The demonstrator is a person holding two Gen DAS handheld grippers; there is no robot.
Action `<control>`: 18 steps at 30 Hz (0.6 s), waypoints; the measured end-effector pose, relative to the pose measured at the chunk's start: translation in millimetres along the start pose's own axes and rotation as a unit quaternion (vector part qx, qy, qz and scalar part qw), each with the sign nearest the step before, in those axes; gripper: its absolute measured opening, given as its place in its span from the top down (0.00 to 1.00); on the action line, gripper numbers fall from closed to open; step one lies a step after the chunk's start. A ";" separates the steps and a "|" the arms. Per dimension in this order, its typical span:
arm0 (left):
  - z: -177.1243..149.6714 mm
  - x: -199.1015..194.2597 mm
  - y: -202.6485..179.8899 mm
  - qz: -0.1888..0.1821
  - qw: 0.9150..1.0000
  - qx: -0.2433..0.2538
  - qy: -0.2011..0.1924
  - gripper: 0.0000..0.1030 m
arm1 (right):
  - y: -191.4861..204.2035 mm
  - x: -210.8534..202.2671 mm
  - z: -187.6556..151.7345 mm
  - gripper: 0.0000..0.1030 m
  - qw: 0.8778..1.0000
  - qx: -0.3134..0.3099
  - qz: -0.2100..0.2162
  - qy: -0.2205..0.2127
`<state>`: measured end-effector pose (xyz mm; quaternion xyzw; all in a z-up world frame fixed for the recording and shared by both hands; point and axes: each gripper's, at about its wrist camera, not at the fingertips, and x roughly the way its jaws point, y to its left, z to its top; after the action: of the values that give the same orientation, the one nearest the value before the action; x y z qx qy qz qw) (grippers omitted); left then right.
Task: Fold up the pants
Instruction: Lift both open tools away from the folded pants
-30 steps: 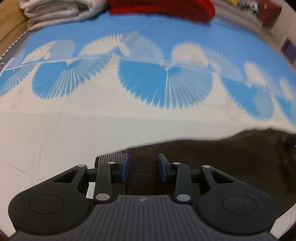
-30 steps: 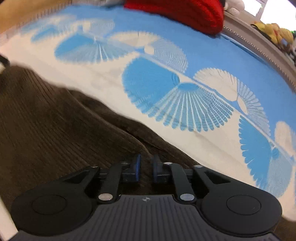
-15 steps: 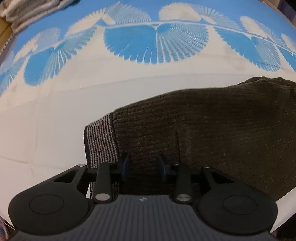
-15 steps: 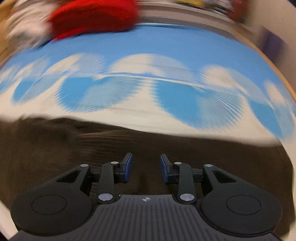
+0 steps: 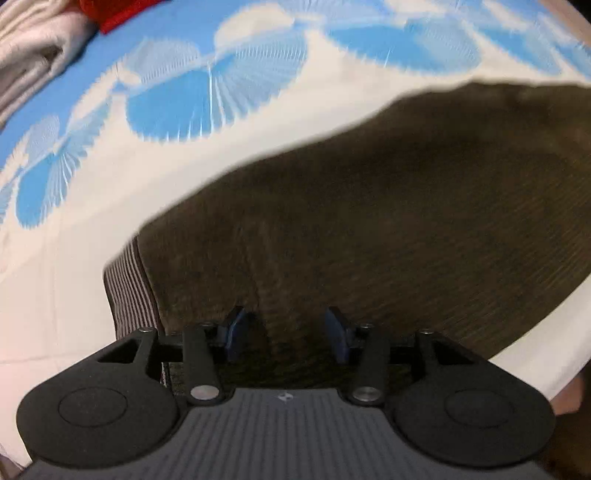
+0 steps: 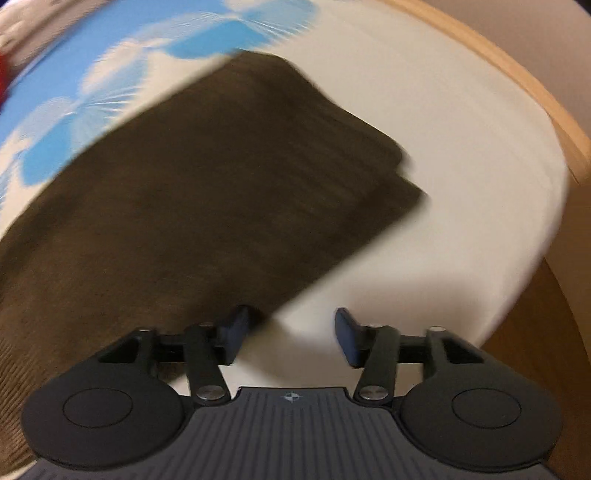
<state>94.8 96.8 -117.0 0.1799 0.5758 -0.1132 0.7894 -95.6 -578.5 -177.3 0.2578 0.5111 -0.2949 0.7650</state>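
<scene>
The dark brown corduroy pants (image 5: 388,206) lie folded on the white and blue bed sheet. Their striped waistband (image 5: 127,291) shows at the left end. My left gripper (image 5: 282,334) is open and empty, its jaws wide apart just above the fabric near the waistband. In the right wrist view the pants (image 6: 192,199) lie as a layered rectangle with a stepped corner (image 6: 402,173). My right gripper (image 6: 290,338) is open and empty over the near edge of the pants, its left fingertip above the cloth and its right above bare sheet.
The sheet (image 5: 110,177) has blue fan prints. Folded white cloth (image 5: 33,62) and a red knit item (image 5: 110,11) lie at the far left. A wooden bed frame (image 6: 546,122) curves along the right edge of the mattress.
My right gripper opened, let go of the pants and swung to the right toward their far end. My left gripper stayed open and turned, with the pants now filling more of its view.
</scene>
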 end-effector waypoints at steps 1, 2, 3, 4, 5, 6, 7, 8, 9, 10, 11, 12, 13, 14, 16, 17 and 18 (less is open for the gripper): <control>4.4 -12.4 -2.2 0.003 1.000 -0.011 -0.011 0.49 | -8.4 -2.4 1.0 0.49 1.000 0.013 0.006 -0.011; 7.7 -25.8 -4.6 0.006 0.999 -0.025 -0.026 0.49 | -15.2 -6.0 2.1 0.49 0.999 0.026 0.014 -0.025; 10.9 -44.3 -8.8 0.004 0.998 -0.040 -0.049 0.49 | -22.4 -9.9 3.1 0.49 0.998 0.042 0.021 -0.039; 11.2 -58.1 -12.6 -0.006 0.996 -0.049 -0.069 0.48 | -31.2 -13.6 5.4 0.49 0.996 0.061 0.029 -0.053; 11.4 -73.7 -18.5 -0.026 0.993 -0.059 -0.097 0.45 | -40.2 -17.8 6.8 0.49 0.993 0.084 0.042 -0.068; 10.3 -85.0 -24.0 -0.046 0.989 -0.068 -0.125 0.43 | -48.7 -21.8 8.0 0.49 0.989 0.110 0.055 -0.083; 7.7 -90.8 -29.4 -0.060 0.984 -0.077 -0.149 0.40 | -56.2 -24.9 8.1 0.49 0.984 0.135 0.063 -0.096; 3.9 -92.4 -35.9 -0.075 0.978 -0.088 -0.175 0.39 | -66.7 -26.7 8.8 0.49 0.978 0.166 0.070 -0.107; -0.2 -87.1 -43.0 -0.085 0.974 -0.094 -0.187 0.39 | -74.9 -27.1 8.1 0.49 0.971 0.193 0.077 -0.113; -1.2 -75.2 -53.6 -0.084 0.976 -0.095 -0.175 0.40 | -82.5 -27.3 7.6 0.49 0.964 0.222 0.085 -0.118; -1.4 -62.2 -62.2 -0.079 0.982 -0.095 -0.143 0.45 | -89.2 -26.7 5.4 0.49 0.955 0.253 0.094 -0.119; -0.5 -51.8 -69.2 -0.083 0.985 -0.096 -0.120 0.48 | -94.2 -23.9 3.4 0.48 0.949 0.275 0.101 -0.118; -4.3 -50.8 -76.8 -0.095 0.985 -0.093 -0.112 0.50 | -97.4 -21.0 3.1 0.48 0.945 0.289 0.108 -0.114; -4.0 -48.5 -82.7 -0.109 0.985 -0.081 -0.105 0.52 | -98.1 -16.0 3.6 0.48 0.942 0.295 0.116 -0.110; -2.7 -41.8 -95.2 -0.118 0.987 -0.046 -0.100 0.56 | -96.1 -6.1 9.7 0.48 0.941 0.296 0.124 -0.109; -2.6 -36.4 -99.0 -0.115 0.989 -0.034 -0.092 0.56 | -94.0 -1.8 9.8 0.48 0.940 0.297 0.129 -0.105; -4.0 -28.6 -99.7 -0.114 0.990 -0.032 -0.079 0.56 | -92.0 0.9 10.1 0.48 0.940 0.298 0.134 -0.100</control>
<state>44.0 7.0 -106.2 0.0784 0.5313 -0.1980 0.8200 -154.8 -649.5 -183.2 0.5094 0.2816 -0.3529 0.7326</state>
